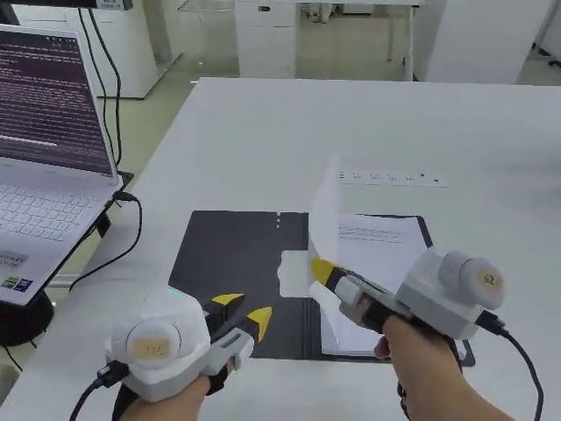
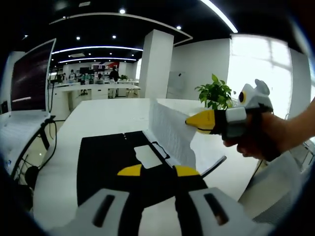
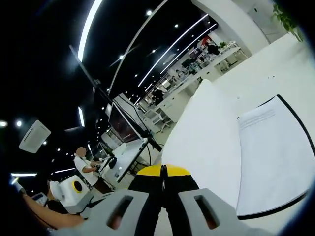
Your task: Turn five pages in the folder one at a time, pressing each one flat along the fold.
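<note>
**Lifting a page over the open folder**

We see the right hand-held gripper clamped on the lower edge of a single white page. The page stands nearly upright above the fold of the black folder, which lies open on the white bench. In the right gripper view its yellow-tipped jaws are pressed together on the sheet. The left hand-held gripper hovers over the folder's near left edge, its jaws apart and holding nothing. In the left gripper view the lifted page rises just beyond them. The remaining printed pages lie flat on the folder's right half. An open laptop sits at the bench's left edge, its screen lit.
</note>
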Available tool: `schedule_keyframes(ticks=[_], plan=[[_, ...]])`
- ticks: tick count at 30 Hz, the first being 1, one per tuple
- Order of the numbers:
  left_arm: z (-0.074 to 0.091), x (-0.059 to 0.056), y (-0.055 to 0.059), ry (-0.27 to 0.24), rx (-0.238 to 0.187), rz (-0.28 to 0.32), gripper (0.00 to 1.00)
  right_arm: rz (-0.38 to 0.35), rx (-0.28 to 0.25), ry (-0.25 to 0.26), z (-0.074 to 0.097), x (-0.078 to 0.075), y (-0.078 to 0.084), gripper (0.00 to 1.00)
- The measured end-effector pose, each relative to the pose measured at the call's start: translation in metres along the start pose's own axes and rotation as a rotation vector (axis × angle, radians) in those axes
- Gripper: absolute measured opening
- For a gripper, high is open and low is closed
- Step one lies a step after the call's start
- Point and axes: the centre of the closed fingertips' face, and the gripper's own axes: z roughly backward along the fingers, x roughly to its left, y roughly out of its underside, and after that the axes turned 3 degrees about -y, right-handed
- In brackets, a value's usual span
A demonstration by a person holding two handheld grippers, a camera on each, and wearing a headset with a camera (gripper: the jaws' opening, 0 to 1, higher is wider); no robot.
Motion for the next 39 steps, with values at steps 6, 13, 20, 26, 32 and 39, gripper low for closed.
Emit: schedule_keyframes(ticks=[6, 13, 20, 26, 32, 39], plan=[[0.021, 0.018, 0.000, -0.035, -0.011, 0.008, 0.22, 0.003, 0.070, -0.002, -0.019, 0.002, 0.026, 0.00], [0.039, 0.026, 0.003, -0.063, -0.007, 0.018, 0.22, 0.016, 0.183, 0.012, -0.041, 0.000, 0.063, 0.00], [0.047, 0.035, 0.013, -0.078, 0.019, 0.020, 0.21, 0.029, 0.265, 0.032, -0.060, -0.005, 0.092, 0.00], [0.047, 0.042, 0.020, -0.082, 0.036, 0.020, 0.22, 0.031, 0.318, 0.051, -0.075, -0.011, 0.113, 0.00], [0.046, 0.049, 0.030, -0.092, 0.055, 0.033, 0.21, 0.035, 0.364, 0.070, -0.087, -0.020, 0.132, 0.00], [0.046, 0.054, 0.047, -0.104, 0.092, 0.050, 0.21, 0.035, 0.389, 0.110, -0.095, -0.034, 0.149, 0.00]])
